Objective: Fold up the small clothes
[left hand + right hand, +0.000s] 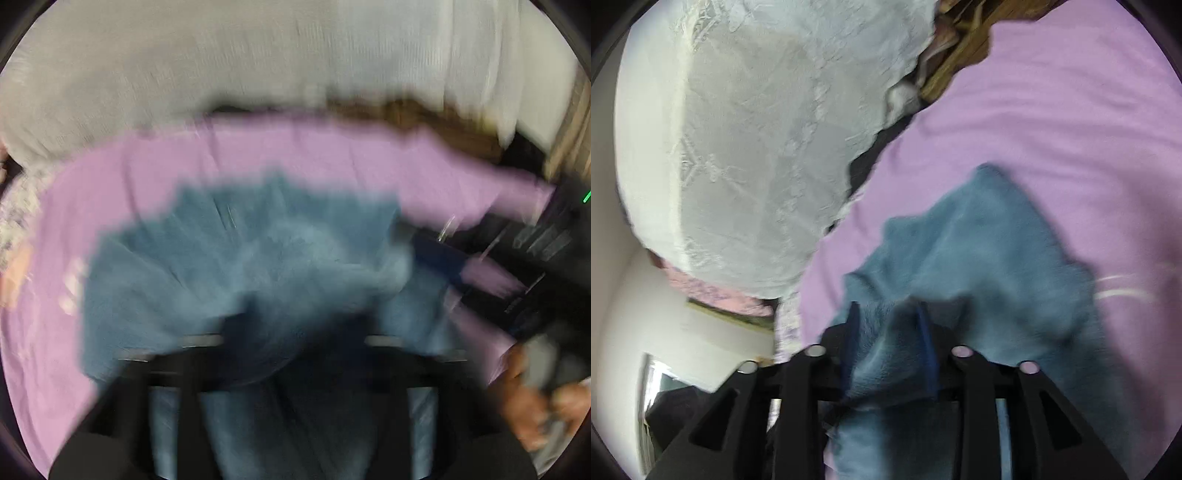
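a lilac sheet covers the bed and fills the right half of the right wrist view and a wide band across the middle of the left wrist view. behind it, a white lace curtain takes up the upper left of the right wrist view; in the left wrist view the same pale cloth spans the top of the frame. a strip of brown wood shows between curtain and sheet at top centre of the right wrist view. a pale wall sits at lower left there.

the blue fleece garment lies rumpled on the sheet, in the lower centre of both views. the left wrist view is heavily blurred.

right gripper: lower centre of its own view, blue fingers set on either side of a raised fold of the garment. the fabric stands between them; the fingers appear to press on it, pinching the fold. in the left wrist view this gripper's black body enters from the right edge, held by a hand at lower right.

left gripper: bottom centre of its view, fingers spread apart over the garment, with cloth beneath and between them; blur hides whether the pads touch it.
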`<state>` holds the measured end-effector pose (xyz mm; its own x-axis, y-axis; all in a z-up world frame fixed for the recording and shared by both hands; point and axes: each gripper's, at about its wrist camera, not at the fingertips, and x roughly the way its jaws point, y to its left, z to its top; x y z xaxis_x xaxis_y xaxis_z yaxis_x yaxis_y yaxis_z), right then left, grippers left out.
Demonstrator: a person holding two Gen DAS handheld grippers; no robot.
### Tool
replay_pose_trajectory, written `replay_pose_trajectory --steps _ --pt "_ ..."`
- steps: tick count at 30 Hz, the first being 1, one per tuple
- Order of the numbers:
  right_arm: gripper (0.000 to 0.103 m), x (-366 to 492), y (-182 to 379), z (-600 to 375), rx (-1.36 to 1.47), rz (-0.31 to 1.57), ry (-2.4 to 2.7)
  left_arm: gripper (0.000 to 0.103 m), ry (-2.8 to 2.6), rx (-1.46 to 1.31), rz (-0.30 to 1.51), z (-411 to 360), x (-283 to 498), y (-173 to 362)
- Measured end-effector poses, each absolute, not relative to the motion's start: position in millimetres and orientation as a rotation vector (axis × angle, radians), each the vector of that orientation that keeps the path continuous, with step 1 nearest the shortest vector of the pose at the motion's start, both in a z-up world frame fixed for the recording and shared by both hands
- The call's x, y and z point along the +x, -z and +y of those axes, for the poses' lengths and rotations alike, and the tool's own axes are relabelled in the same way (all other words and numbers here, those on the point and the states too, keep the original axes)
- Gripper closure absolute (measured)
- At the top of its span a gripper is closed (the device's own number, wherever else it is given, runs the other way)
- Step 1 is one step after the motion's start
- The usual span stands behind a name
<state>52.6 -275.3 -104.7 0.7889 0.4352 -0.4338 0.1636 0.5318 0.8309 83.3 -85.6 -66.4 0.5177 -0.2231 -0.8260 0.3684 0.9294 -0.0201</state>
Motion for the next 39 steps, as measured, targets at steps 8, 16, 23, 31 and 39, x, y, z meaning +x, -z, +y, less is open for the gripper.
replay_pose_trajectory --steps 8,16,23,31,39 --pt "0.051 41 126 -290 0.979 0.714 -0.103 0.023 0.389 0.149 0.976 -52 60 74" --pt "0.051 58 135 -268 0.903 0.797 -0.130 0.009 0.231 0.111 0.847 8 71 38" --pt "0.094 71 119 -241 0.688 0.786 -0.160 0.009 -0.028 0.032 0.959 56 131 71" --pt "0.094 71 51 -266 0.511 0.562 -0.074 0.009 -0.107 0.065 0.869 57 126 64" --pt "0.095 96 141 -305 0.606 0.789 0.035 0.004 -0.118 0.074 1.003 63 141 101"
